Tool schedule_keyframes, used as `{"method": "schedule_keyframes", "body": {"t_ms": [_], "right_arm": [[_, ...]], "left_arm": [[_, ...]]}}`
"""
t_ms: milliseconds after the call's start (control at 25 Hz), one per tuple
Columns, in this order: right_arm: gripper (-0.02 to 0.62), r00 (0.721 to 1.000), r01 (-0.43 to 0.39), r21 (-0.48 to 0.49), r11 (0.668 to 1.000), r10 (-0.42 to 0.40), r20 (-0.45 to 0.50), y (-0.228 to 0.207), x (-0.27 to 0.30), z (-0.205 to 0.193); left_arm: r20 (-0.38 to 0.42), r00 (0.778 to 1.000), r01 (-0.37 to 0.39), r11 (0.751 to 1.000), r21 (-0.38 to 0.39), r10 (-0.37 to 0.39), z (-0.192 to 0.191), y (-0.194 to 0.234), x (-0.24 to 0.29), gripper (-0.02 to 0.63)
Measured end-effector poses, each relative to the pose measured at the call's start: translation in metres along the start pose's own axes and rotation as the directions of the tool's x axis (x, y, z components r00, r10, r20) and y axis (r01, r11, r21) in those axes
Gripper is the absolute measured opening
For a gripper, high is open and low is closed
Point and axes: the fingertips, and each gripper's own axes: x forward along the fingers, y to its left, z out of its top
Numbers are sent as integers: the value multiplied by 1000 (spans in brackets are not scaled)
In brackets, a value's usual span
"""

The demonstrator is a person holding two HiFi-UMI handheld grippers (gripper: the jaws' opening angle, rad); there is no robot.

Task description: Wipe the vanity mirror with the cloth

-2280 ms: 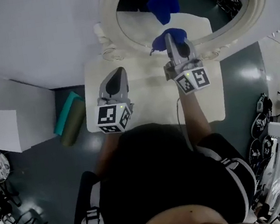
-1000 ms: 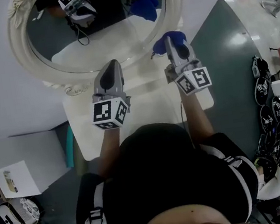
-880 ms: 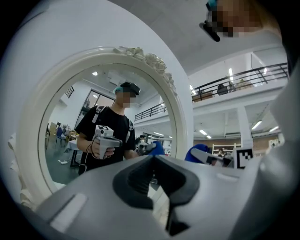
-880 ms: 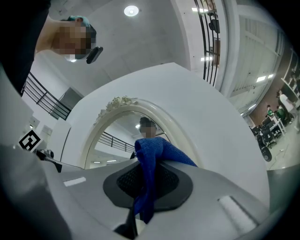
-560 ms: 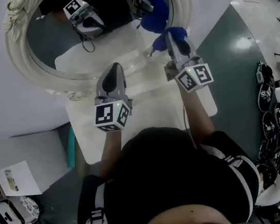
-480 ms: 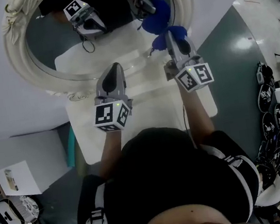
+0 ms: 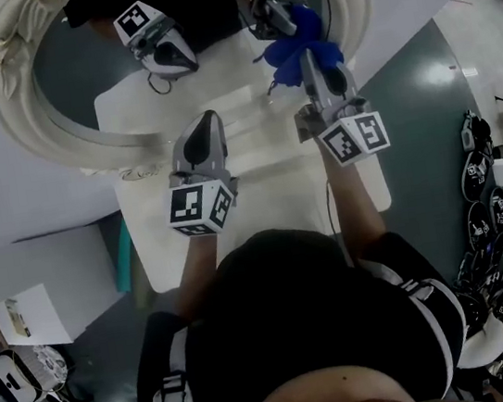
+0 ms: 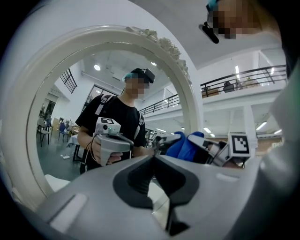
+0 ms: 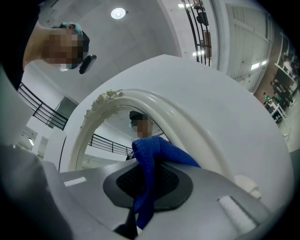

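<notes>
White table [image 7: 266, 204] on dark floor [image 7: 418, 124], the white-framed vanity mirror [image 7: 85, 89] at its far edge.

L tongs [image 8: 153, 157] fill btm of view, grey, jaws shut together w/ nothing between. Straight ahead is an oval mirror [image 8: 61, 117] w/ a white carved frame [image 8: 187, 89], flower trim at top R. The glass reflects a person in black tee holding tongs w/ marker cube. At mirror's R edge a blue cloth [image 8: 180, 146] sits up at the glass, at the tips of R tongs [image 8: 208, 145], whose cube [image 8: 239, 145] faces cam. Railing [image 8: 253, 79] & ceiling lights beyond, R.
</notes>
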Motion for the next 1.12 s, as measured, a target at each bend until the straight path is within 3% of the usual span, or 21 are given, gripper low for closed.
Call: {"method": "schedule_keyframes", "body": {"t_ms": [1120], "right_arm": [[26,993,-112,-17,994,112,37,32,19,21]], "left_arm": [[-11,1000,-5,1000,-27,5,-12,15,-18,8]]}}
